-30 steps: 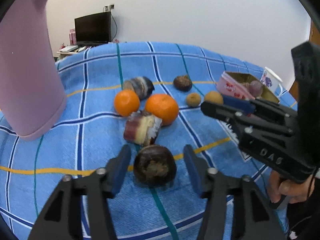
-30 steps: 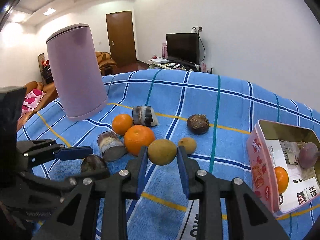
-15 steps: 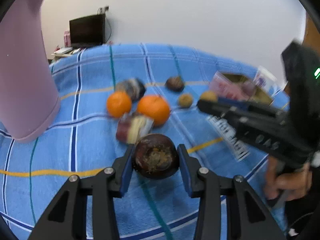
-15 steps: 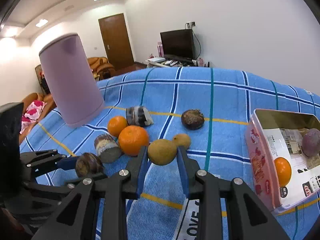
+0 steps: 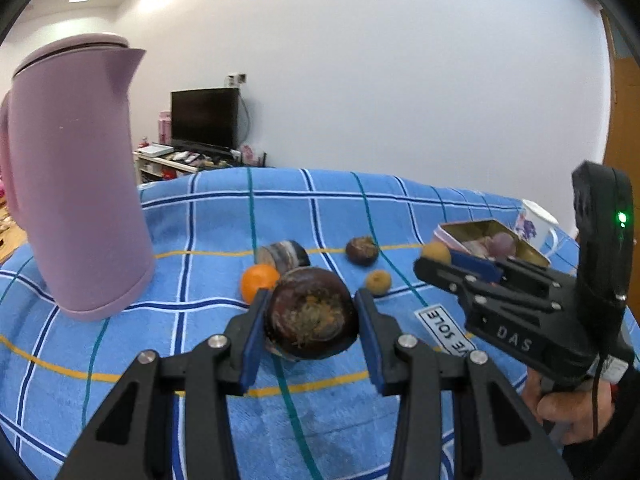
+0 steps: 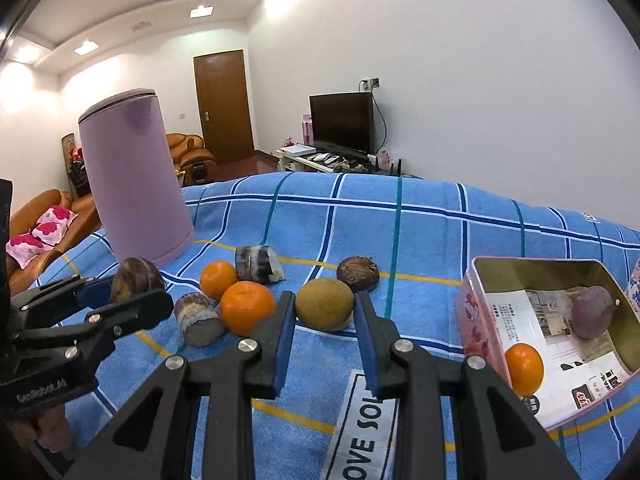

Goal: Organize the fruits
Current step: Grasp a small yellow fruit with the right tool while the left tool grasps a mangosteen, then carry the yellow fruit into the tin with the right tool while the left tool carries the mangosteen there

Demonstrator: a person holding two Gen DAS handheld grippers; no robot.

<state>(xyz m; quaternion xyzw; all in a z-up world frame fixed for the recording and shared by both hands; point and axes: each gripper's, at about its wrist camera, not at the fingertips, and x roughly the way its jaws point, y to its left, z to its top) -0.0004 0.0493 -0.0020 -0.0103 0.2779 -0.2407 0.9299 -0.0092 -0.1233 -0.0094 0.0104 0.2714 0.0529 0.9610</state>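
Left gripper [image 5: 310, 316] jaws, just closed, clamp a dark passion fruit [image 5: 311, 313]; right gripper [image 6: 325, 312] grips a kiwi [image 6: 324, 309]

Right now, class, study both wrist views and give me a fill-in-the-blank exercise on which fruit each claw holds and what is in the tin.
1. The left claw is shut on a dark ____ fruit.
2. The right claw grips a ____ kiwi-like fruit.
3. The pink tin holds a purple fruit and one ____.
4. The tall jug is ____.

Missing words: brown; greenish-brown; orange; lilac
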